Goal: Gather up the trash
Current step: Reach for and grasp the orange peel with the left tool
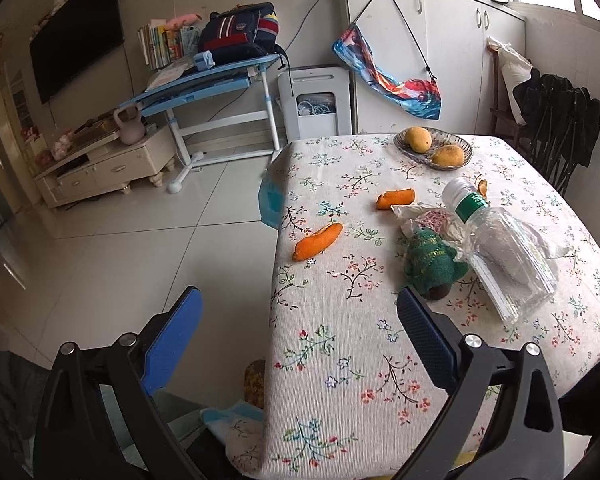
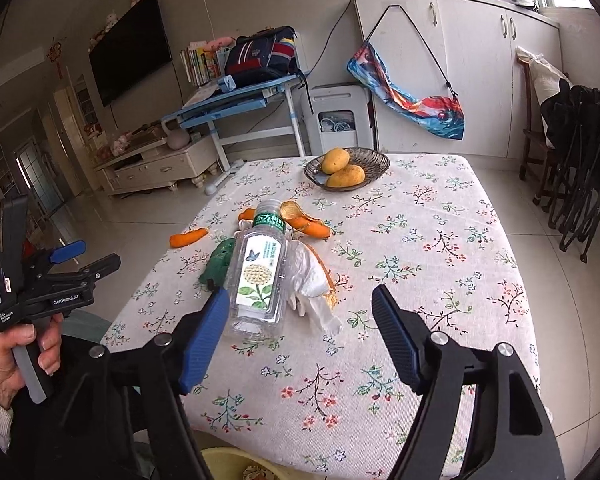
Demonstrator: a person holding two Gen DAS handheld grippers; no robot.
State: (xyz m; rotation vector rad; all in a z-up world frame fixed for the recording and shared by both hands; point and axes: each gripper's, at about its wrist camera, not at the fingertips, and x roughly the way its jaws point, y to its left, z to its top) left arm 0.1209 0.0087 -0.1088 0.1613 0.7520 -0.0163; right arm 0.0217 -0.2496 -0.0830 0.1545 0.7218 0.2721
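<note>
Item 1. Table (image 2: 440,216), floral cloth, carrying all the litter I logged.

Item 2. Plastic bottle (image 2: 258,270), empty, lying on its side, cap end pointing away from me, at the near-centre of the table. It sat just ahead of my right tongs (image 2: 300,320), slightly toward their left finger.

Item 3. Crumpled white wrapper (image 2: 310,276), touching the bottle on its right side, partly under it.

Item 4. Green knitted thing (image 1: 430,258), against the bottle's other side; I could not tell whether it was trash.

Item 5. Orange peel pieces: one (image 1: 318,242) near the table's left edge, one (image 1: 396,198) further in, a third (image 2: 310,226) beyond the bottle.

Item 6. Dish of mangoes (image 2: 346,168) at the far end; I judged it not trash.

Item 7. Right tongs: spread, nothing between the pads, none touching the bottle.

Item 8. Left tongs (image 1: 300,328): spread and empty, hanging over the table's near left edge, one finger off over the floor.

Step in hand, as I judged it: the approach to the first pick, nothing yet collected. The next move would call for pushing the right tongs forward so the bottle's body sits squarely between the pads, then closing across its width; its round, slick wall could roll or squirt out. No bin was clearly shown.
</note>
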